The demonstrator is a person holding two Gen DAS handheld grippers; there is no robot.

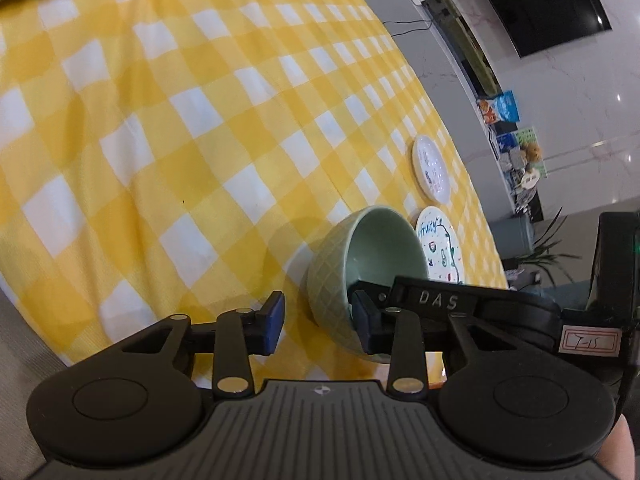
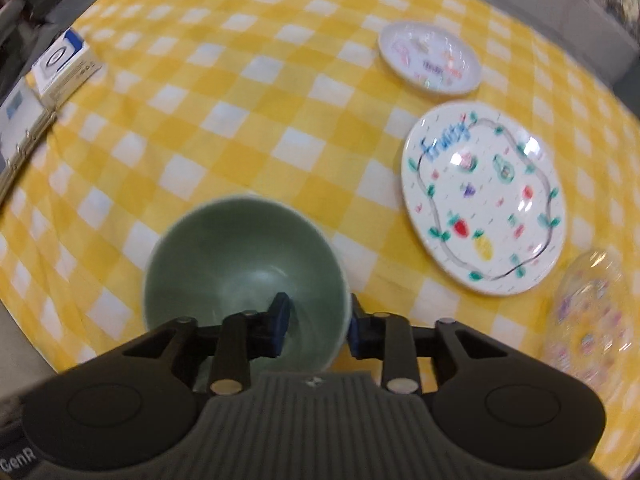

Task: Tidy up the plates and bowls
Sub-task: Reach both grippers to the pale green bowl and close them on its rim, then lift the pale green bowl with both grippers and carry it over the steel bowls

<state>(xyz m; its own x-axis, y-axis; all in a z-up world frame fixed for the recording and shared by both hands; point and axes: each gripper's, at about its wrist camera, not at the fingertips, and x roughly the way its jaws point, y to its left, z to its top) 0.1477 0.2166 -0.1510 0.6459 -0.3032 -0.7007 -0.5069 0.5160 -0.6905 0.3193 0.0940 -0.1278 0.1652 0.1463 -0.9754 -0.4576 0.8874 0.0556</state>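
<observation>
A green bowl [image 2: 244, 268] sits on the yellow checked tablecloth [image 2: 240, 120]. My right gripper [image 2: 316, 326] straddles its near right rim, one finger inside and one outside, with a gap to the wall. In the left wrist view the bowl [image 1: 344, 280] lies just right of my open, empty left gripper [image 1: 318, 320], and the right gripper's finger reaches into it. A "Fruity" plate [image 2: 484, 200] lies right of the bowl, with a smaller patterned plate [image 2: 430, 58] beyond it. Both plates show in the left view, the "Fruity" plate [image 1: 440, 248] and the smaller plate [image 1: 432, 168].
A clear patterned glass dish [image 2: 588, 320] lies at the right table edge. White boxes [image 2: 66, 66] and a binder [image 2: 16, 128] sit at the far left edge. A TV [image 1: 540, 4] and shelves with snack packets [image 1: 500, 108] stand beyond the table.
</observation>
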